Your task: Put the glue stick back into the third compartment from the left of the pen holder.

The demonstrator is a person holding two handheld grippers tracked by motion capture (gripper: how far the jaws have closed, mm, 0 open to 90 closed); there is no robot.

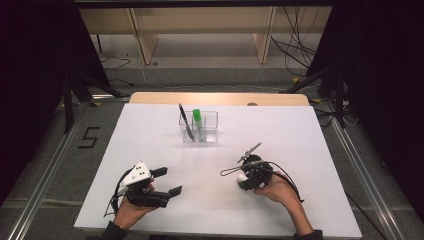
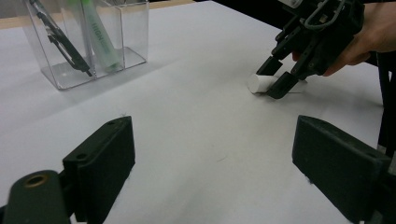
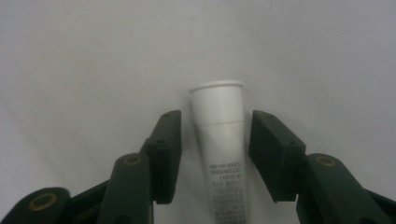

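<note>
A white tube point(image 3: 219, 140) lies flat on the white worktop point(image 1: 165, 150), at the near right part of it, its cap end pointing away from the right hand-held gripper point(image 3: 215, 144). In the right gripper view the tube sits between the two black jaws, with a narrow gap showing on each side, so the pads are not pressing on it; the jaws stand partly apart around it. Small dark print runs along the tube's body near the bottom of that view, turned upside down and too fine to read. In the left gripper view the tube point(image 2: 261, 83) shows as a short white cylinder with the right hand-held gripper point(image 2: 276, 77) lowered over it, the person's hand behind.

The left hand-held gripper point(image 1: 167, 181) rests at the near left of the worktop, its jaws spread wide with nothing between them; in its own view its jaws stand far apart over bare surface.

Toward the far middle of the worktop stands a clear plastic holder point(image 1: 210, 127) with compartments. A black pen point(image 1: 186, 122) leans in the left one, and beside it a green highlighter point(image 1: 198, 124); in the left gripper view its barrel point(image 2: 100, 37) bears letters that begin "HIGH".
</note>
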